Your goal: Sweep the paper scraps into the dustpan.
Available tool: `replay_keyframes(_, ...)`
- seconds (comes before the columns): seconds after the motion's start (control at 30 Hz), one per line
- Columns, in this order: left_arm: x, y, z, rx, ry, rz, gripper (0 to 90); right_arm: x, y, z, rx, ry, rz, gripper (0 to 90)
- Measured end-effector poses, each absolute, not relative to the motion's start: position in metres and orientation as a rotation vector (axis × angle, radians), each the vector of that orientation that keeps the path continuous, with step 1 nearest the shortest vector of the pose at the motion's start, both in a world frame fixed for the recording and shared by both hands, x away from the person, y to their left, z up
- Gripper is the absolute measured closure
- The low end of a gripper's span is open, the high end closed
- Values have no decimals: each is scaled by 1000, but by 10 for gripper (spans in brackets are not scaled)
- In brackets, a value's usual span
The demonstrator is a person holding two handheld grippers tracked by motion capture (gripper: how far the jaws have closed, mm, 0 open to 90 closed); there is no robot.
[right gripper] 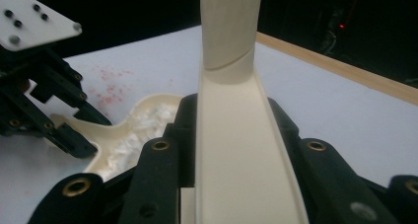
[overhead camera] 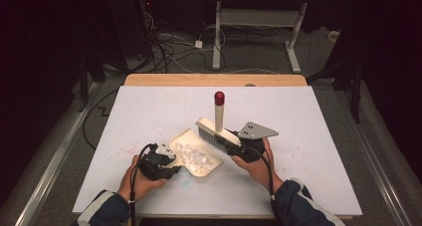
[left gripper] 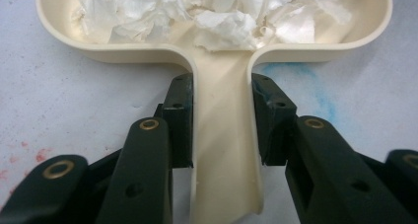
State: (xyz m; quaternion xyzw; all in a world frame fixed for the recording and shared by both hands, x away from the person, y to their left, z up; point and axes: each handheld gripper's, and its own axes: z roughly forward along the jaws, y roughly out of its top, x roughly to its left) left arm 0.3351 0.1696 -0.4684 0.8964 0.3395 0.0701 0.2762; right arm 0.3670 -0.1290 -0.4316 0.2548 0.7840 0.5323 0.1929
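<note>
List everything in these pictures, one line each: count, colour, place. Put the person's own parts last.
dustpan: one, cream, centre of the table, handle between the left gripper's jaws
paper scraps: a pile, white, inside the dustpan
brush: one, cream with grey bristles, held above the dustpan's far edge
marker: one, white with red cap, upright behind the brush
table: one, white top, wooden far edge
stains: red specks left of the dustpan, a blue smear near its handle
left gripper: one, black
right gripper: one, black
hands: two, sleeves dark with white stripes
</note>
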Motion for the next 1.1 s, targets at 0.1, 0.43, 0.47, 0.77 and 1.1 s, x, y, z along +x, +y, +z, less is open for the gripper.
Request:
replay_keyframes(0.1,333,170,-467,2427,895,193,633,362,-141,-431,732,2192,1463,675)
replay_keyframes(0.43,324,173,-463,2462,869,178,633,345,-152,-439,743,2242,1376,675)
replay_keyframes(0.47,323,173,-463,2466,863,172,633,343,-152,-438,750,2242,1377,676)
replay_keyframes(0.77,320,168,-464,2480,851,173,633,328,-162,-435,729,2243,1300,675)
replay_keyframes(1.1,321,160,-465,2494,860,186,633,320,-140,-444,675,2376,1378,674)
